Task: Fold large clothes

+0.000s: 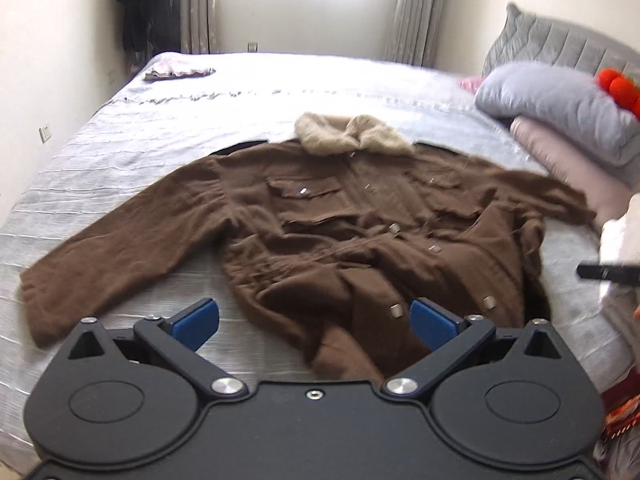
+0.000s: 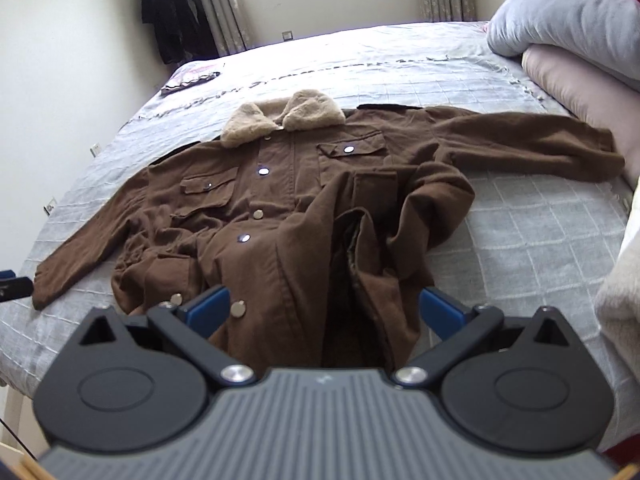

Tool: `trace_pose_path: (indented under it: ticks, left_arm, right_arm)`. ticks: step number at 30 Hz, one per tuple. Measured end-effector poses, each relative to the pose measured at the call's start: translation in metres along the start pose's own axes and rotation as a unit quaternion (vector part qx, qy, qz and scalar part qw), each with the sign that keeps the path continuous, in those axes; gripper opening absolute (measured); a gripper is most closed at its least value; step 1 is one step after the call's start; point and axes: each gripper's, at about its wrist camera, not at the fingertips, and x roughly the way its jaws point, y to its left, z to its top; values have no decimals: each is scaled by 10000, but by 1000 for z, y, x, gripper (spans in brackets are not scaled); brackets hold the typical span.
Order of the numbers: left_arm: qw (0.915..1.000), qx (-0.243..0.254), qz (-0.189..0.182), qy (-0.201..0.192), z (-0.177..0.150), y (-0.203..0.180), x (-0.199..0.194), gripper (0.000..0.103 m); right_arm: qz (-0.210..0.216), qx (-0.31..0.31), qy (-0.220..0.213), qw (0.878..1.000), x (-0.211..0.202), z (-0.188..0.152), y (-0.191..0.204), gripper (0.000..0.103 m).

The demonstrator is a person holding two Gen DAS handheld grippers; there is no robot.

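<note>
Brown coat (image 2: 280, 208) lies rumpled on the bed (image 2: 520, 232); both claws, left (image 1: 314, 322) and right (image 2: 324, 312), gape empty near its hem, risking a bunched, crooked fold.

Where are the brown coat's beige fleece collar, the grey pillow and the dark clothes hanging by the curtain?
beige fleece collar (image 2: 280, 120), right wrist view, its middle.
grey pillow (image 1: 552, 104), left wrist view, upper face.
dark hanging clothes (image 2: 176, 12), right wrist view, centre.

There was one brown coat (image 2: 280, 216) with two chest pockets, two sleeves, one fur collar (image 2: 282, 118); two grippers (both open); two stacked pillows (image 1: 560, 112).
</note>
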Motion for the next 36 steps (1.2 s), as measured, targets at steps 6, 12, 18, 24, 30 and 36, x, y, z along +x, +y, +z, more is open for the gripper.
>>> trace_pose_path:
  ticks: [6,12,18,24,30,36]
  left_arm:
    - [9974,-291,-399,532,-8,44,34,103]
    - [9746,-1211,-1573,1039,-57,52,89,101]
    - [9443,-1782,-2297,1545,-80,37,122,52]
    - [9541,-1883,-2029,1143,-79,46,82,11]
    - [9560,-2229,-1863,414,-88,80,3,9]
    - [9651,-2164,-1453,238,-110,102,-42,8]
  right_arm:
    - [-154,34,-62,9999,32,17,-26,99]
    - [-173,240,401,9988,89,9,-47,75]
    - [-63,269,473,9985,127,-9,-52,27]
    - [-486,270,-294,9980,66,-23,-68,5]
    - [-872,322,-735,9930,-15,-54,-88,4]
    - [-1099,939,-882,9856,-60,-97,-120,3]
